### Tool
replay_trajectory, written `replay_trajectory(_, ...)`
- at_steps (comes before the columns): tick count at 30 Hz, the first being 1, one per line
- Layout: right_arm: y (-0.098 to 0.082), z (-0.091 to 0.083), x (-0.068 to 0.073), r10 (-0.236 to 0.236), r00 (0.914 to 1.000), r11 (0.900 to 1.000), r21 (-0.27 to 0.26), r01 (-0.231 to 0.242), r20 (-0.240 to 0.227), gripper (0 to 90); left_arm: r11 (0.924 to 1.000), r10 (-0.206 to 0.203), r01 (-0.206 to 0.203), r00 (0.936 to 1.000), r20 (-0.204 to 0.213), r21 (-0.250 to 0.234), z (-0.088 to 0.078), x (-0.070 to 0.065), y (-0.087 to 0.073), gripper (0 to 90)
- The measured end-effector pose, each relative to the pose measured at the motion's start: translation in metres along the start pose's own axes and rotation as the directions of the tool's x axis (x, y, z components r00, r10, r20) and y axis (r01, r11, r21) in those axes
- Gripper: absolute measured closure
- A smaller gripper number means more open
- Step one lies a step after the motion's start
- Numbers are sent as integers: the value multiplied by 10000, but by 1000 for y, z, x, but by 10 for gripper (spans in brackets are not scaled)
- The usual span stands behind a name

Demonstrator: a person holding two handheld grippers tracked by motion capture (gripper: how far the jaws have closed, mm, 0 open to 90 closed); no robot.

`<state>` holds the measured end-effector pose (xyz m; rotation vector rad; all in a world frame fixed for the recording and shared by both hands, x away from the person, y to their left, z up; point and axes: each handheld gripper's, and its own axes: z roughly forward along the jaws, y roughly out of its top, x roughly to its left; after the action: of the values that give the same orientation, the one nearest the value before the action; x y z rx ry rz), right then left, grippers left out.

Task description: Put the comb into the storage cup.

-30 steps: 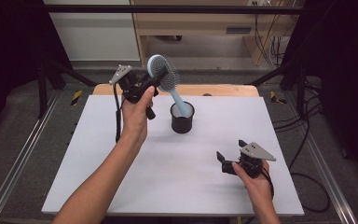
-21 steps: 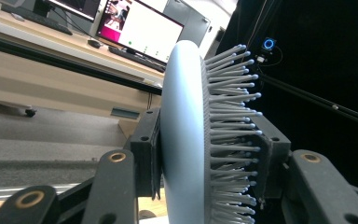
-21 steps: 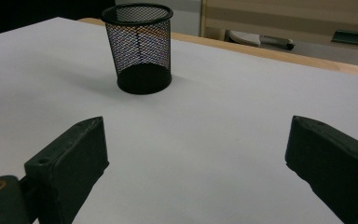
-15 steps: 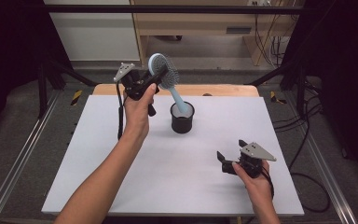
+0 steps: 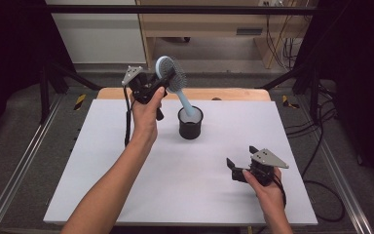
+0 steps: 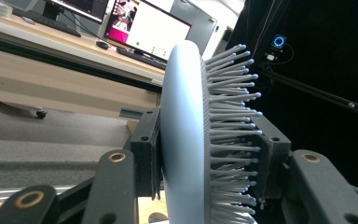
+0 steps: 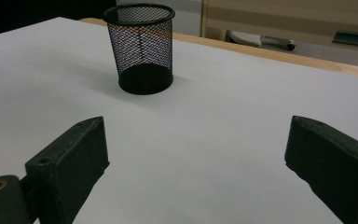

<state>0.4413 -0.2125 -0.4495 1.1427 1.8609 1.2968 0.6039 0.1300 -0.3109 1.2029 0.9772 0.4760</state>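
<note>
A light blue hairbrush [image 5: 169, 73] with grey bristles is held above the back of the white table [image 5: 126, 195]. My left gripper [image 5: 163, 80] is shut on its head. In the left gripper view the jaws press the brush's [image 6: 182, 116] smooth back and its bristle side, with the gripper [image 6: 205, 140] pointing level. The handle slants down to the right, its tip over the mouth of a black mesh cup [image 5: 190, 124]. In the right gripper view the cup [image 7: 140, 46] stands upright and looks empty. My right gripper [image 5: 241, 157] rests at the front right, open [image 7: 196, 154], nothing between its jaws.
A wooden strip [image 5: 224, 94] runs along the table's far edge. Metal rails [image 5: 24, 161] flank the left side and cables [image 5: 321, 146] trail on the floor at the right. Open white surface lies between the cup and the right gripper.
The left hand has edged slightly to the right with the brush still gripped. The right gripper has stayed where it was.
</note>
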Motion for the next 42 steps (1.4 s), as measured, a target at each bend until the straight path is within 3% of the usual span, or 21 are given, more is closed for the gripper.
replay_trajectory(11,0,0,1,23,10000,10000,47,-23,-45,59,9994,308,-306,9995,-105,189,6,-1,-7,528)
replay_trajectory(42,-1,2,1,-104,9999,9999,83,105,-117,66,9968,380,-357,9988,-309,716,19,6,-30,525)
